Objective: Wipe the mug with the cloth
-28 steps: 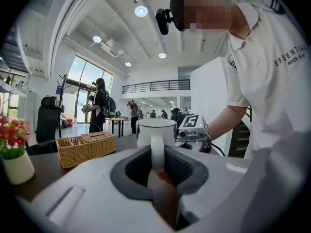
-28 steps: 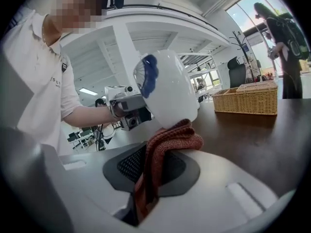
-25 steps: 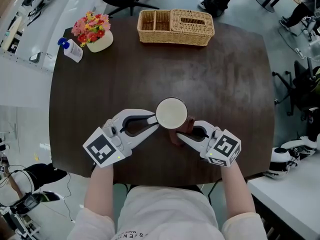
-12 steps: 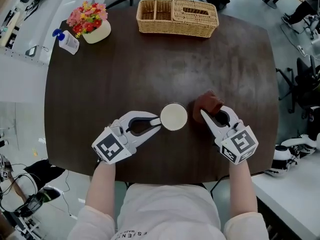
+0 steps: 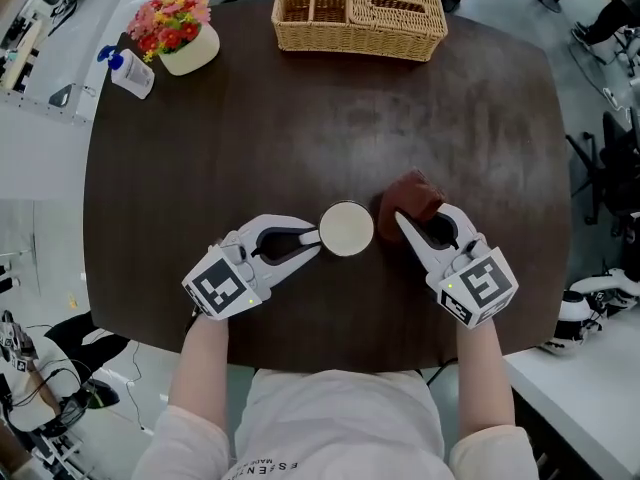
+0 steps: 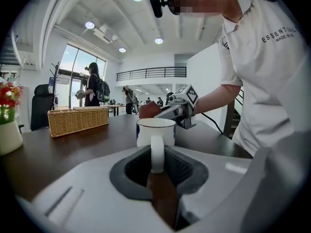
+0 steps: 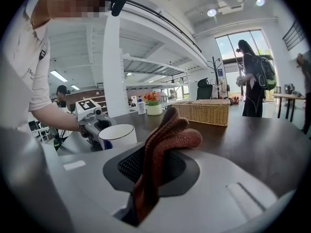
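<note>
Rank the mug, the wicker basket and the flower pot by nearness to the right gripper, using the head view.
1. Mug, just left of the right gripper, which holds the cloth.
2. Wicker basket, at the table's far edge.
3. Flower pot, far left corner.

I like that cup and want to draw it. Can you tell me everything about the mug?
The mug is white and looks ceramic, with some blue on its side. It stands upright on the dark table and looks empty. The left tool is shut on its handle. The reddish-brown cloth sits close on the other side; I cannot tell if they touch.
</note>
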### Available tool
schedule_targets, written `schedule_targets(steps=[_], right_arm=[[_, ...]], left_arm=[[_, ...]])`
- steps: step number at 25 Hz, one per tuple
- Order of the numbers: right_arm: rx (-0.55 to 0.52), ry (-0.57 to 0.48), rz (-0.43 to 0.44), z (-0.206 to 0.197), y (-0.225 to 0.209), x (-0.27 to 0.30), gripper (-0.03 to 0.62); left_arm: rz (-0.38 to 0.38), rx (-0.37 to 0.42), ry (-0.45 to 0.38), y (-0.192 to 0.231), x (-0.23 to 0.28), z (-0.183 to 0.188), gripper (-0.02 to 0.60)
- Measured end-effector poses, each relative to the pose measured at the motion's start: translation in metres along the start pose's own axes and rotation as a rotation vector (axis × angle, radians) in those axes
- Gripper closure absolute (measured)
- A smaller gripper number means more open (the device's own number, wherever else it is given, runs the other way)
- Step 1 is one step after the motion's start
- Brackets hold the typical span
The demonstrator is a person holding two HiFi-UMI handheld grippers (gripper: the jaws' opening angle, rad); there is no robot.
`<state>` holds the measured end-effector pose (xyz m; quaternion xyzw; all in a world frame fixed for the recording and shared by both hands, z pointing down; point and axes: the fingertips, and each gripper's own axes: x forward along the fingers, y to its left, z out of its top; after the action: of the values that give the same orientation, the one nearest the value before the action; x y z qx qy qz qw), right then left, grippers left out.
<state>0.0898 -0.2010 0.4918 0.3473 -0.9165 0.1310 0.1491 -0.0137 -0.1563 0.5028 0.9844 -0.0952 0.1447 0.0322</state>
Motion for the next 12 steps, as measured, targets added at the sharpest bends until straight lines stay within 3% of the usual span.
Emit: schedule_targets(steps=[3,7,12], right_arm=[[0.003,-0.003,-0.007,-0.002,0.001,-0.004,0.513],[0.022,0.009,-0.007,-0.004,0.008,-0.011,0.513],[0.037,0.007,-0.032,0.010,0.018,-0.029,0.513]], left_arm=[[0.029,-0.030,-0.003,0.002,-0.001,-0.004,0.513],[0.097,-0.030,0.034,0.007,-0.007,-0.006,0.464],[0.173,0.004,0.010,0.003,-0.032,0.050,0.459]])
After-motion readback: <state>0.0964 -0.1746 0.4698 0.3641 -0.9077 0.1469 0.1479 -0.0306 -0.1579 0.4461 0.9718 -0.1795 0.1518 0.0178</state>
